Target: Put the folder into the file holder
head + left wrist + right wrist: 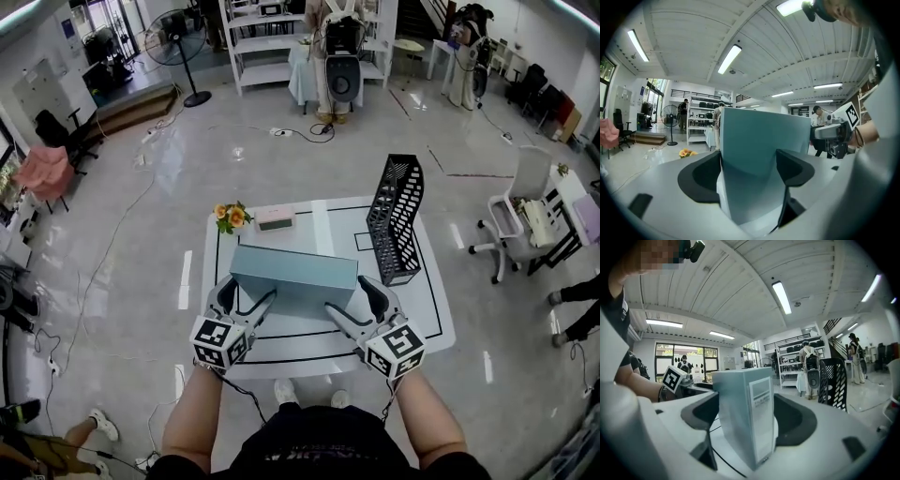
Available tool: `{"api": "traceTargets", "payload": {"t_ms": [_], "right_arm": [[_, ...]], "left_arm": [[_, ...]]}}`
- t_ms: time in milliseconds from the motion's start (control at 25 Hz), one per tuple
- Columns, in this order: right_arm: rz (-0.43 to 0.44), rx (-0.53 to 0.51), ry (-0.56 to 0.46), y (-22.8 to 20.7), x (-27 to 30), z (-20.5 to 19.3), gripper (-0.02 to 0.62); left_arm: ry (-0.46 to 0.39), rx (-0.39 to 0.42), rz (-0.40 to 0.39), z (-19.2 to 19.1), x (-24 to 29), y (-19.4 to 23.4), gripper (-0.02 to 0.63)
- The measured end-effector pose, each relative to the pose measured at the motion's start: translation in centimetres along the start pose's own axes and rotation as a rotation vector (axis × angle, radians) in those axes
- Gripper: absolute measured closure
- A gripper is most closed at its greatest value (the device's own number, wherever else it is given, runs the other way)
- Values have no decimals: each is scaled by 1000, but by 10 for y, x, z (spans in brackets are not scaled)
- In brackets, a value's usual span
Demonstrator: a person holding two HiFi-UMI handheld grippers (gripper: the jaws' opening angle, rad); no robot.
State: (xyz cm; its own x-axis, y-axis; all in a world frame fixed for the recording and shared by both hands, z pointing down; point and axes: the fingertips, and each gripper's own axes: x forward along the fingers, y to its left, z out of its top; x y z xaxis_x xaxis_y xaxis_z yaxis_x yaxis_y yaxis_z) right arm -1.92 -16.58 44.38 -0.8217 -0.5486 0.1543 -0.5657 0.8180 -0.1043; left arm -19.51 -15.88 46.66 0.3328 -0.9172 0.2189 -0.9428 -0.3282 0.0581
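Note:
A teal box folder [293,278] is held up above the white table [431,309], its long side across me. My left gripper [255,306] is shut on the folder's left end [757,159]. At the other end my right gripper [340,313] is shut on the spine with its white label [761,411]. The black mesh file holder [394,219] stands upright on the table's right side, beyond and right of the folder, and shows at the right of the right gripper view as the file holder [833,382].
A pot of yellow flowers [230,217] and a small pink clock [275,219] sit at the table's far left. A white chair [511,214] stands to the right of the table. Cables run over the floor [141,206] on the left.

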Motion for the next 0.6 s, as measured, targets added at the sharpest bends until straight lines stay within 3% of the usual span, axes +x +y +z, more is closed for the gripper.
{"api": "traceTargets", "payload": {"t_ms": [200,600], "right_arm": [[71,31,-4,-17,0,0,236],[270,-59,19,-10,25,6,236]], "left_arm": [[-4,-7,54,-1,-6,-4,230],[-38,-30,144,4,-27,-14,230]]}}
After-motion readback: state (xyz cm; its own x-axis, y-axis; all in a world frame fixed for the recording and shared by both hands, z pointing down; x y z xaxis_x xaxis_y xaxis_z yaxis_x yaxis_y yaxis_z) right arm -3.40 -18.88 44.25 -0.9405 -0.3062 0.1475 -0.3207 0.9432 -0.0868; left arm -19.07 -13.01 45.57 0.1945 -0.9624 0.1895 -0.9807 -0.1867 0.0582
